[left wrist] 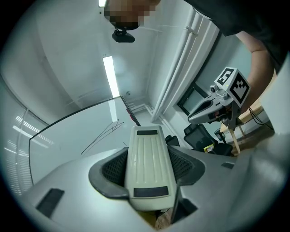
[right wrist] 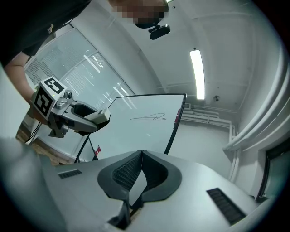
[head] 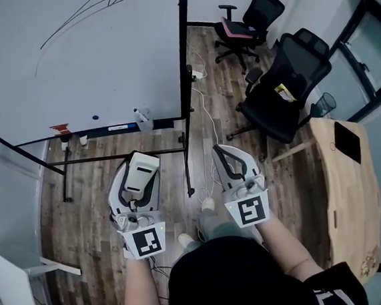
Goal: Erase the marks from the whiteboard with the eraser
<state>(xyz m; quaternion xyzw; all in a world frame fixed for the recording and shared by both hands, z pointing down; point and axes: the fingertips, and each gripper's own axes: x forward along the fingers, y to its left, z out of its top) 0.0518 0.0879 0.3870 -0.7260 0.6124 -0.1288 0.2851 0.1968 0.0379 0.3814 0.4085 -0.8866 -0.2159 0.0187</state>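
Note:
The whiteboard (head: 81, 65) stands on a frame ahead of me, with thin black marks (head: 96, 7) near its top edge. My left gripper (head: 141, 173) is shut on a white ribbed eraser (head: 143, 165), held low over the floor, well short of the board. In the left gripper view the eraser (left wrist: 149, 163) fills the jaws of the left gripper (left wrist: 149, 156), with the marks (left wrist: 102, 132) far beyond. My right gripper (head: 223, 153) hangs beside it, shut with nothing in it; in its own view the right gripper (right wrist: 142, 156) has both pads pressed together, facing the whiteboard (right wrist: 136, 131).
The board's tray (head: 118, 128) carries markers and a small spray bottle (head: 143, 118). Two black office chairs (head: 284, 86) (head: 248, 19) stand to the right, and a wooden table (head: 345, 194) beyond them. A white cable (head: 207, 117) runs along the wooden floor.

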